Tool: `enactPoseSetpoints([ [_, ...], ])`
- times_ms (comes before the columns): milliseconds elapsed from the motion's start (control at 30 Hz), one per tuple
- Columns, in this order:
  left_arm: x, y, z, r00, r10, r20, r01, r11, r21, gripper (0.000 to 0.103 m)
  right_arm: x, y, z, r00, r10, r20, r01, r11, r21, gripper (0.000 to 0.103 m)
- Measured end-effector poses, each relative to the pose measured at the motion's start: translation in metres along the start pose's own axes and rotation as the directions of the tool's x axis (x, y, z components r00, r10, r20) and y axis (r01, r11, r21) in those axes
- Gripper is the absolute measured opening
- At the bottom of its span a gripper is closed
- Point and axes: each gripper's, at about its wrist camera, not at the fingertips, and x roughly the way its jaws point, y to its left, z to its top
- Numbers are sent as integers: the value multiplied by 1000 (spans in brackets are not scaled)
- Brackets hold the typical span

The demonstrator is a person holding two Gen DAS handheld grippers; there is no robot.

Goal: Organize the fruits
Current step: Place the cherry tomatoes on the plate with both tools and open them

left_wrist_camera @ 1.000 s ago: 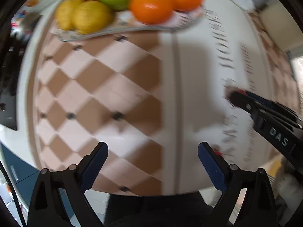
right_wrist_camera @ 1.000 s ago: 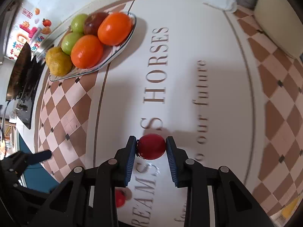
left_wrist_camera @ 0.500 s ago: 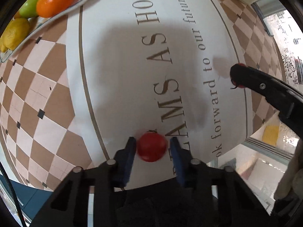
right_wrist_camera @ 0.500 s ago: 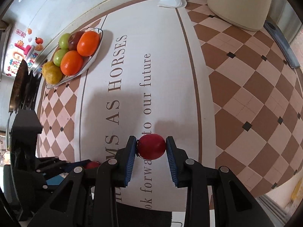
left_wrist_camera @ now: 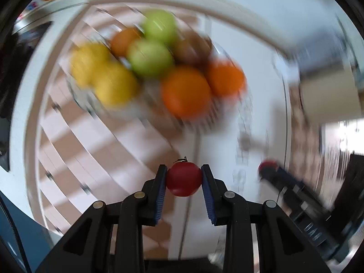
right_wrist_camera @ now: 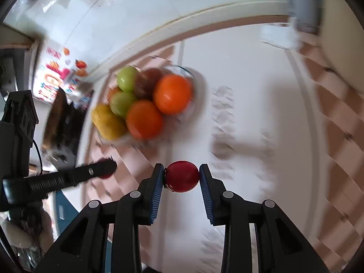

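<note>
My left gripper [left_wrist_camera: 183, 178] is shut on a small red fruit [left_wrist_camera: 183, 179] with a stem and holds it above the table. My right gripper [right_wrist_camera: 182, 176] is shut on another small red fruit [right_wrist_camera: 182, 177]. A glass fruit plate [left_wrist_camera: 127, 111] stands ahead with yellow lemons [left_wrist_camera: 113, 86], green apples [left_wrist_camera: 150, 60], oranges [left_wrist_camera: 186, 91] and a dark brown fruit [left_wrist_camera: 193, 50]. The plate also shows in the right wrist view [right_wrist_camera: 191, 74], ahead and left. The right gripper shows in the left wrist view [left_wrist_camera: 268, 168], and the left gripper in the right wrist view [right_wrist_camera: 107, 167]. Both views are motion blurred.
The tablecloth [right_wrist_camera: 250, 91] is white with brown checks and lettering. A beige container [left_wrist_camera: 329, 93] stands at the back right, with a white cloth [right_wrist_camera: 277, 36] near it. A dark stove [right_wrist_camera: 61, 122] and a wall with stickers [right_wrist_camera: 54, 77] lie to the left.
My left gripper closed on the small red fruit and lifted it. Both grippers have swung towards the fruit plate, which now lies ahead of both.
</note>
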Motion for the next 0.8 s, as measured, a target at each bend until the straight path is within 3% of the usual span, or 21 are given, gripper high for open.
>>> enactPoseSetpoints([
  [133,-9,15,38,999,26,39,-23,998,-57,28,33,6,35,995,87,-52,-84,994,70,35],
  [367,10,22,69,1000,12,-10,-13,996,-83,29,65,6,65,992,53,-114,-44,996,82,36],
  [433,14,24,70,1000,16,-23,-19,995,-93,29,71,2,67,989,40,-141,-28,996,88,49],
  [500,14,23,71,999,39,-22,-41,995,-94,30,71,1,67,990,23,-140,-10,996,92,76],
  [600,14,20,73,998,64,-15,-65,994,-93,45,65,1,63,990,9,-139,2,997,76,77],
  [667,12,20,71,997,71,-9,-72,993,-90,69,57,3,60,990,-34,-136,40,998,42,84],
  [733,6,20,68,994,108,5,-107,991,-81,84,46,14,57,987,-118,-111,115,993,-30,92],
  [800,0,20,62,989,144,31,-141,988,-64,85,37,24,52,977,-197,-82,190,978,-89,92],
])
